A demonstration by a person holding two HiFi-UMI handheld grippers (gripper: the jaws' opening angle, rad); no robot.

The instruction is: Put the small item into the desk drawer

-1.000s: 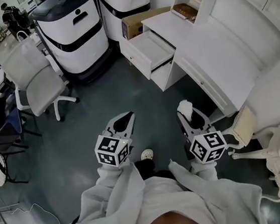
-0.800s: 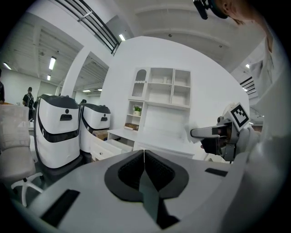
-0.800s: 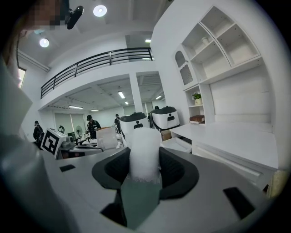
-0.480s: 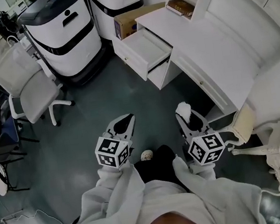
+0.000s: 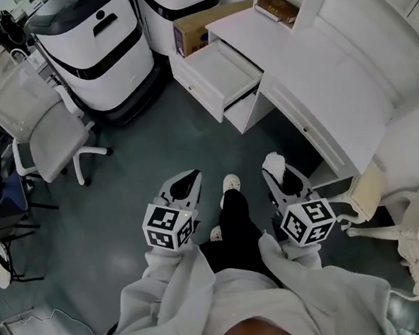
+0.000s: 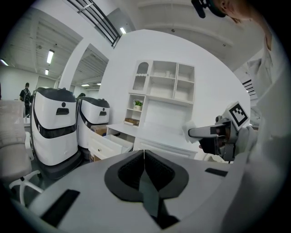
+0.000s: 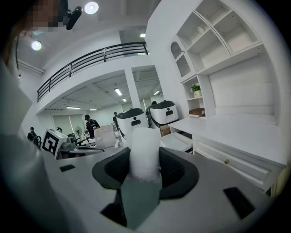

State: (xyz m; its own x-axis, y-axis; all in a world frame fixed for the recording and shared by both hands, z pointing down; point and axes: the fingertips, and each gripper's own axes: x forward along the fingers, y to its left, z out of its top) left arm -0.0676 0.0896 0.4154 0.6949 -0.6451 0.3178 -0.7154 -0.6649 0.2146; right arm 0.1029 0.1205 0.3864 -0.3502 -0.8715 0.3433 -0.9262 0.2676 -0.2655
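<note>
1. The left gripper [image 5: 188, 179] sits in the lower middle of the head view, left of the person's leg. In the left gripper view [image 6: 144, 157] its jaws are pressed together along a thin line with nothing between them.
2. The right gripper [image 5: 278, 171] sits right of the leg, level with the left one. Its jaws are clamped on the small white item [image 5: 273, 163].
3. In the right gripper view, the small white item [image 7: 144, 152] stands upright between the dark jaw pads as a pale, fuzzy-looking column that rises above the jaw tips.
4. The desk drawer [image 5: 217, 71] is pulled open in the upper middle of the head view, well apart from both grippers, and its inside looks white and bare. It also shows in the right gripper view [image 7: 176, 141], just right of the held item.
5. The white desk [image 5: 318, 66] runs from the upper middle down the right side of the head view. A book [image 5: 277, 9] lies on a shelf at its top end.
6. A cardboard box [image 5: 194, 32] stands at the top, between the desk and two white-and-black machines [image 5: 97, 51].
7. A grey office chair [image 5: 41, 119] stands at the upper left.
8. One white shoe [image 5: 231, 183] shows on the grey floor [image 5: 161, 146] between the two grippers.
</note>
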